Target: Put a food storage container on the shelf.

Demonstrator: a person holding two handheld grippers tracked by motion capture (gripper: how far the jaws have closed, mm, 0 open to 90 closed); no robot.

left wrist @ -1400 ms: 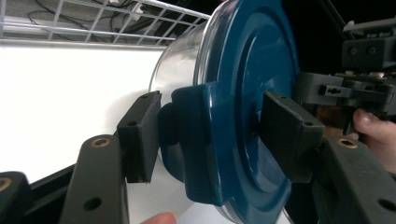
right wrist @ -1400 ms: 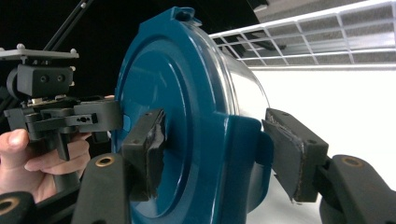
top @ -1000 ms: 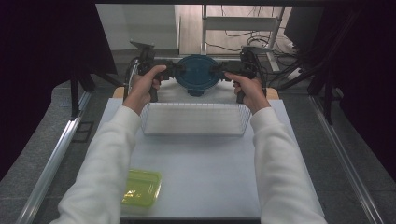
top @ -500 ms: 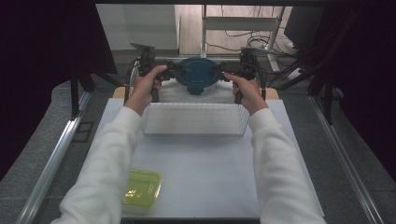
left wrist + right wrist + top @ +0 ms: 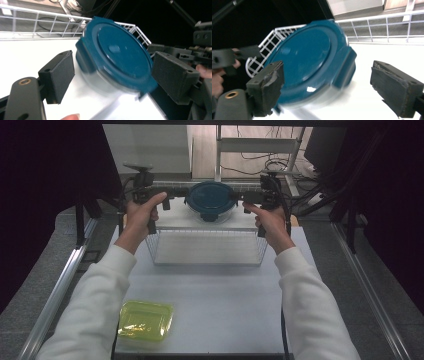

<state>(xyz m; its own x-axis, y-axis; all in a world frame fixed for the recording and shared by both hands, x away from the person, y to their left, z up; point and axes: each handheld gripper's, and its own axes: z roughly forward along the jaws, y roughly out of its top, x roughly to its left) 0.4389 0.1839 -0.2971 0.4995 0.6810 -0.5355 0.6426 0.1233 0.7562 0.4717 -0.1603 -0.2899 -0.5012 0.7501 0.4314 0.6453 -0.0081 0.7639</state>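
- Nearest the person, at the near left of the white table [image 5: 220, 310]: a flat yellow-green container [image 5: 145, 319], lying well apart from everything else; both white sleeves [image 5: 95, 305] reach forward past it on either side.
- Mid-table: a white wire basket [image 5: 207, 247], rectangular and upright; its far rail lies just before the hands.
- Beyond the basket, left: the left hand [image 5: 141, 215] grips the left gripper [image 5: 172, 196], which points inward toward the centre; in the left gripper view its jaws stand wide, one pad to each side of the container, with a gap visible at the near pad; whether the far pad touches cannot be told.
- Beyond the basket, right: the right hand [image 5: 267, 220] grips the right gripper [image 5: 248, 196], likewise pointing inward; in the right gripper view its jaws are wide apart, the container between them and blurred; contact cannot be told.
- Centre, farthest: a round clear container with a dark teal lid [image 5: 211, 200], between the two grippers at the far edge of the table; lid on, latch tabs visible at its rim; in the gripper views it appears tilted.
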